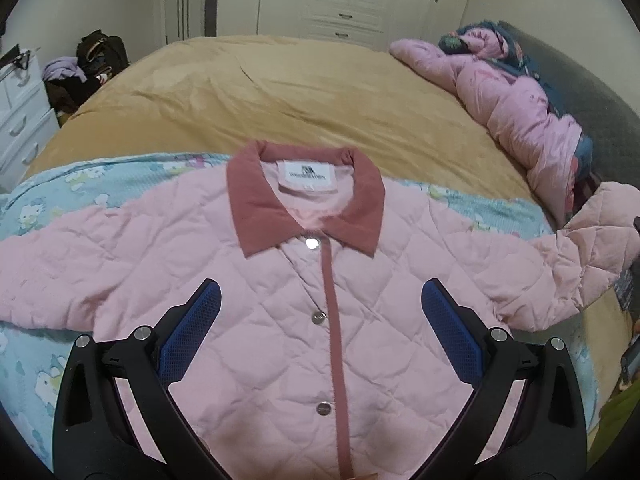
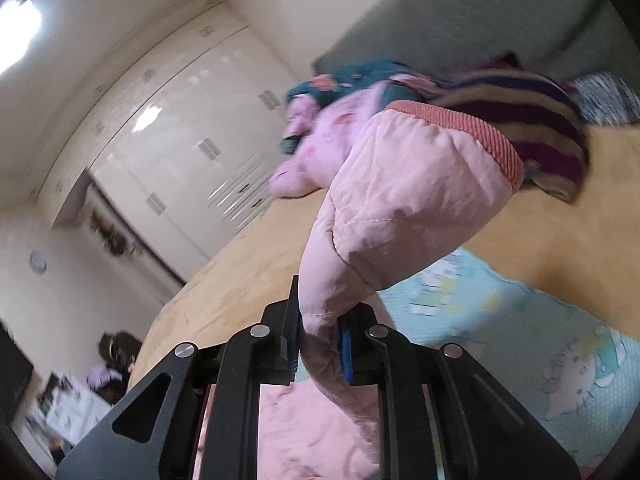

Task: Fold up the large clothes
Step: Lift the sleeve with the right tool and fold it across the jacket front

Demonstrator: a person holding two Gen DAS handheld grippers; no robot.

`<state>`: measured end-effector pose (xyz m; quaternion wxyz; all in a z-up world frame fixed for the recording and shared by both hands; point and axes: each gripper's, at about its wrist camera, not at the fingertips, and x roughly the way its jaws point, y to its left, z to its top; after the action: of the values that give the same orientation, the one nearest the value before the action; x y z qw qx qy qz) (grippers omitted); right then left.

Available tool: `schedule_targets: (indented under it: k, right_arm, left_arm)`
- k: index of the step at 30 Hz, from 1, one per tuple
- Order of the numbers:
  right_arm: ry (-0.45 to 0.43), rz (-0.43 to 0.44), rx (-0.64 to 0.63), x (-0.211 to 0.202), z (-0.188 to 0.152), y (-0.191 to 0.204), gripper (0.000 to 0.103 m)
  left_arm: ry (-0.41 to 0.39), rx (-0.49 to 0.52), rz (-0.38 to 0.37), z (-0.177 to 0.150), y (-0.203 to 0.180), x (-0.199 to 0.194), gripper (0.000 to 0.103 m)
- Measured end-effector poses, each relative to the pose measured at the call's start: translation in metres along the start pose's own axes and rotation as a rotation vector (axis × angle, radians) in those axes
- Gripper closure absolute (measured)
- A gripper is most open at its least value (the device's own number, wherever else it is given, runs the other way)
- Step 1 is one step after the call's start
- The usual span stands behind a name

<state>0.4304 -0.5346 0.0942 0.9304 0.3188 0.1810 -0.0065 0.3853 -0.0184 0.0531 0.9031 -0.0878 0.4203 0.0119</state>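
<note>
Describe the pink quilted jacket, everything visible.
The pink diamond-quilted jacket lies front up on a pale blue cartoon-print blanket over the tan bed cover. It has a darker rose collar, a white neck label, a rose placket and silver snaps, all closed. One sleeve, with a ribbed rose cuff, is lifted, pinched in the right gripper. The left gripper hovers open over the chest.

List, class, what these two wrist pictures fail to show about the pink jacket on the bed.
- Left wrist view: the pink jacket hem is cut off by the bottom edge and hidden behind the open left tongs.
- Same view: the collar label text is too small.
- Right wrist view: the sleeve pinched in the right tongs hides the bed behind; motion blurs the room.
</note>
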Motion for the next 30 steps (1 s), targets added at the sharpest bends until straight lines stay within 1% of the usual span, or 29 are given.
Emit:
schedule_targets:
  k: [3,6,12,15,16,20,24,30]
  right_arm:
    - [0.010,0.041,-0.066,0.003,0.003,0.037,0.089]
    - [0.017,0.084,-0.127,0.005,0.004,0.070,0.089]
    - [0.045,0.173,-0.229,0.008,-0.007,0.127,0.089]
    - [0.064,0.215,-0.275,0.004,-0.023,0.156,0.089]
    - [0.069,0.226,-0.285,-0.002,-0.033,0.166,0.089]
    - [0.103,0.278,-0.340,-0.002,-0.058,0.204,0.089]
    - [0.139,0.309,-0.389,0.003,-0.083,0.232,0.089]
    - [0.197,0.338,-0.432,0.017,-0.118,0.262,0.089]
  left_arm:
    - [-0.025,-0.017,-0.003,0.009,0.013,-0.011,0.009]
    - [-0.033,-0.025,-0.012,0.015,0.023,-0.018,0.009]
    - [-0.068,-0.060,-0.062,0.033,0.048,-0.039,0.009]
    - [-0.083,-0.080,-0.075,0.038,0.061,-0.048,0.009]
    - [-0.088,-0.089,-0.076,0.040,0.067,-0.051,0.009]
    - [-0.091,-0.137,-0.099,0.043,0.089,-0.059,0.009]
    - [-0.100,-0.175,-0.103,0.043,0.110,-0.065,0.009]
    - [-0.094,-0.225,-0.119,0.041,0.138,-0.068,0.009]
